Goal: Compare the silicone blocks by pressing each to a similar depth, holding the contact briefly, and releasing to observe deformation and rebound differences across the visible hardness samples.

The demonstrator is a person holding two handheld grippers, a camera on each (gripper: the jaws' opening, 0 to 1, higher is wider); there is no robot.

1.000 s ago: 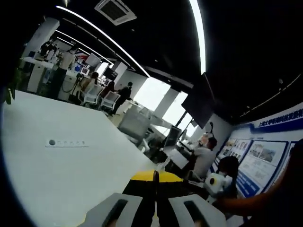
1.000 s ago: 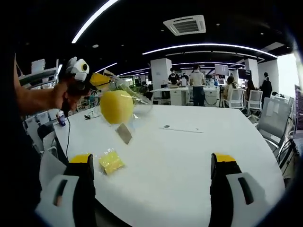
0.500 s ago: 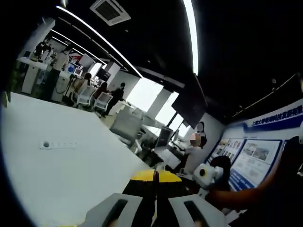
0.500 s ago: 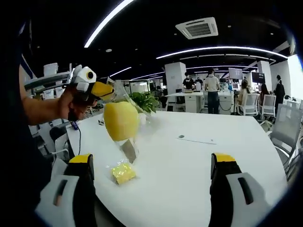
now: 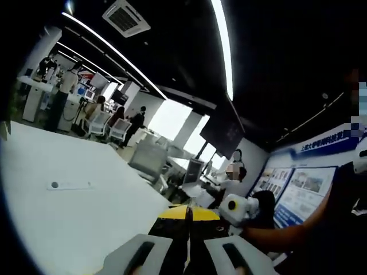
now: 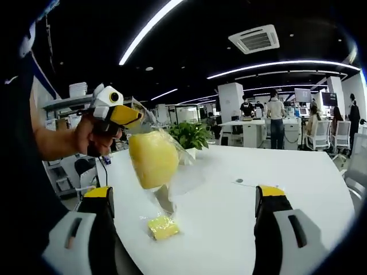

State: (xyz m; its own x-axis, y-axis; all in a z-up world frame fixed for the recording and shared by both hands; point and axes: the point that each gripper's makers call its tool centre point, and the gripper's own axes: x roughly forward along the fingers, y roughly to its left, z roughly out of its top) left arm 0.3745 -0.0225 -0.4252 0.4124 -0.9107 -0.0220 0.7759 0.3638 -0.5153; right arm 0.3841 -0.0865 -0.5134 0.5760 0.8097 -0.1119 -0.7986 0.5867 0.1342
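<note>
Hand (image 6: pixel 94 137) at far left of the right gripper view grips the left claw (image 6: pixel 129 117), its yellow tips clamped on a clear bag (image 6: pixel 163 157) holding a large yellow block (image 6: pixel 153 158), lifted above the white tabletop (image 6: pixel 275 195). Below it, a small yellow block (image 6: pixel 163 228) lies on the tabletop. Further right, the right claw (image 6: pixel 183 206) stands wide apart, holding nothing.

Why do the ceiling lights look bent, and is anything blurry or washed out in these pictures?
Left gripper view: the fisheye lens bows the ceiling light strip, and the window is blown out white. Right gripper view: the light strips curve too, the white table shows soft glare, and the yellow block in its clear bag looks slightly soft.
</note>
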